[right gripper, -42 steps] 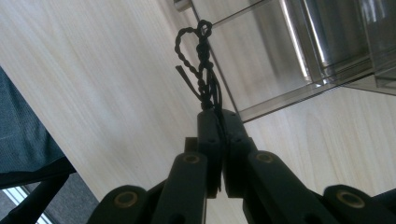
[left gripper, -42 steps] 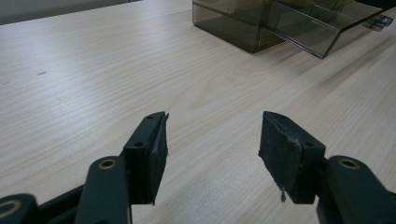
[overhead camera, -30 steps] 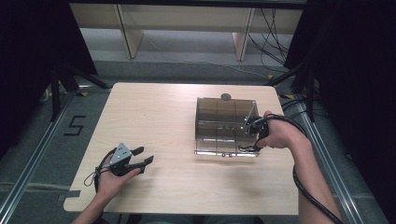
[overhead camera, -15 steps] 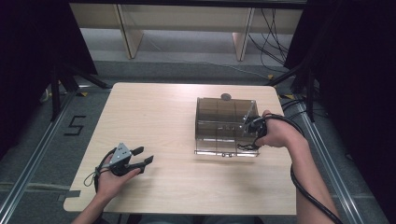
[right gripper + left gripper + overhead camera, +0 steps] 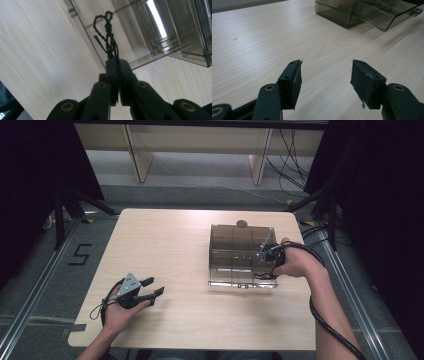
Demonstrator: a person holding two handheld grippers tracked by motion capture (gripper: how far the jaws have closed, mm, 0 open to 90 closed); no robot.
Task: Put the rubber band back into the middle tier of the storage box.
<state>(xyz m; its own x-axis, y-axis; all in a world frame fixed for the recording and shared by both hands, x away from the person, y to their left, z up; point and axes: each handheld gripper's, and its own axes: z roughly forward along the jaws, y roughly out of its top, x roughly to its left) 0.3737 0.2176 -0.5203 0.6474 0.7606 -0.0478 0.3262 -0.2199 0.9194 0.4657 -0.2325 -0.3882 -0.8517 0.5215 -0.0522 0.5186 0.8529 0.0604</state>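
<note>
A black braided cord (image 5: 107, 35) is pinched between the pressed-together jaws of the right gripper (image 5: 117, 75), its looped end dangling over the pulled-out drawer (image 5: 377, 15) of the smoked-clear drawer box (image 5: 240, 255). In the high view this box is found at about three o'clock from the centre of the table (image 5: 165, 240), with the right gripper (image 5: 272, 257) held at its right front corner. The left gripper (image 5: 150, 292) is rested at about seven o'clock, well apart from the box, its jaws spread with nothing between them.

The chief risk is judged to be a missed drop: the cord hangs close to the drawer's front wall (the loop is limp and twisted), so, if released from here, it could be left draped over the edge or spilled onto the table. A snag on the drawer's small metal knob (image 5: 72, 12) is also conceivable, and the light box could be dragged by it.

Against the picture of a second ago, the right gripper is seen shifted slightly toward the drawer; the left is unchanged.
</note>
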